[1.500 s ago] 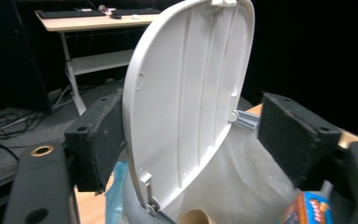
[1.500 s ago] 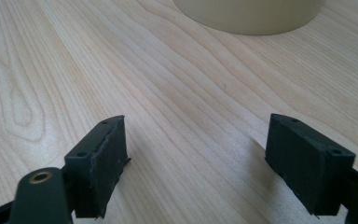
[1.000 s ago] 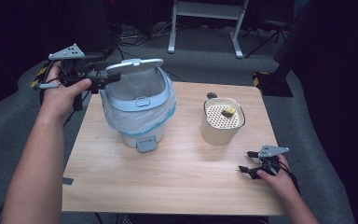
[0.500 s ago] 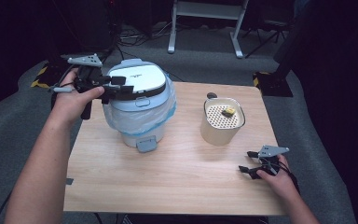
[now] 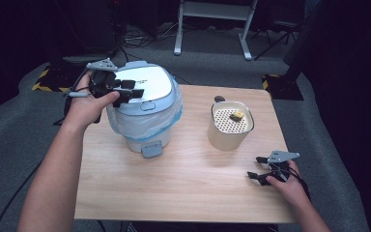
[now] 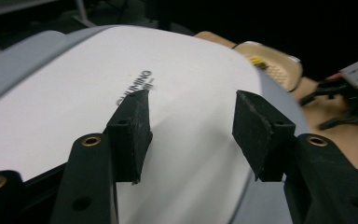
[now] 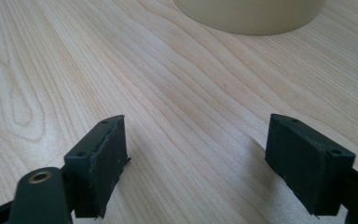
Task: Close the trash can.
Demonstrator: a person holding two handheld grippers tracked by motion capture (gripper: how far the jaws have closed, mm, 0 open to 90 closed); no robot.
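Left hand-held gripper level over bin lid, jaws closing.

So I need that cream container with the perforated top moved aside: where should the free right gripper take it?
Grip the cream container across its smooth side wall, low on the body, coming in level from the near right where the right gripper rests with open jaws. Its rounded top flares wider and the perforated top carries a small yellow piece, so a top grip looks awkward.

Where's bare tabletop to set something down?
Free: the near strip of the table in front of the lidded bin, left of the right gripper. Narrow: the gap between bin and beige perforated container. Crowded: the far left, with the left gripper.
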